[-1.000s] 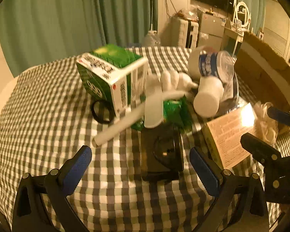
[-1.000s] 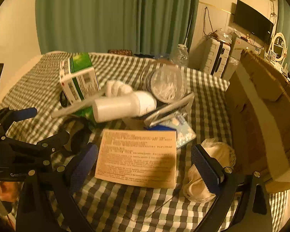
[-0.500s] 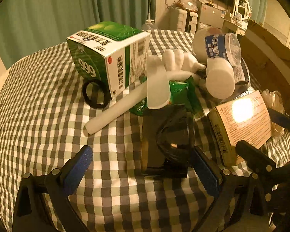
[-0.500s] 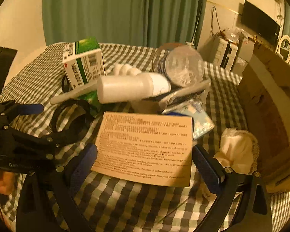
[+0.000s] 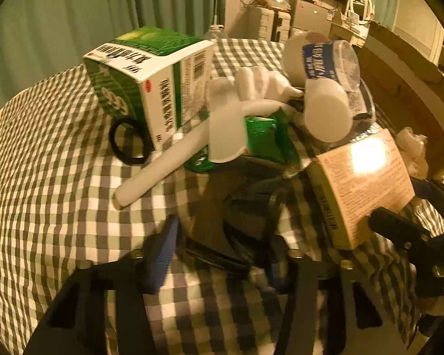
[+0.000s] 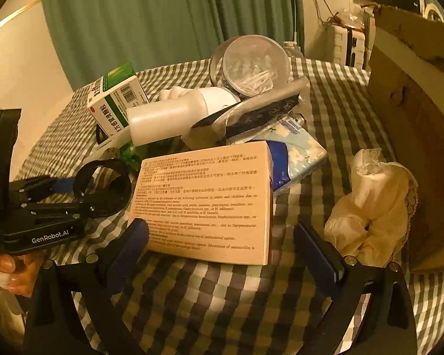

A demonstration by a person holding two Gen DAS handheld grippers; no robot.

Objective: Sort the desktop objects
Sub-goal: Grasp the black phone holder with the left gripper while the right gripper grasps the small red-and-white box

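A heap of objects lies on the checked tablecloth (image 5: pixel 59 177). My left gripper (image 5: pixel 222 242) has closed its blue pads around a black case with a ring (image 5: pixel 239 207); it also shows in the right wrist view (image 6: pixel 103 189) at the left gripper's tip. My right gripper (image 6: pixel 222 242) is open, its pads on either side of the near end of a tan printed box (image 6: pixel 204 201), which also shows in the left wrist view (image 5: pixel 361 183). Behind lie a green and white box (image 5: pixel 151 82), a white tube (image 5: pixel 168 165) and a white bottle (image 6: pixel 174 115).
A clear round tub (image 6: pixel 251 65), a blue tissue pack (image 6: pixel 296 156) and a crumpled white bag (image 6: pixel 373 201) lie around the tan box. A cardboard box (image 6: pixel 414 118) stands at the right. A black ring (image 5: pixel 127 142) lies by the green box.
My left gripper moved forward and closed on the black case. My right gripper moved forward so the tan box sits between its open pads.
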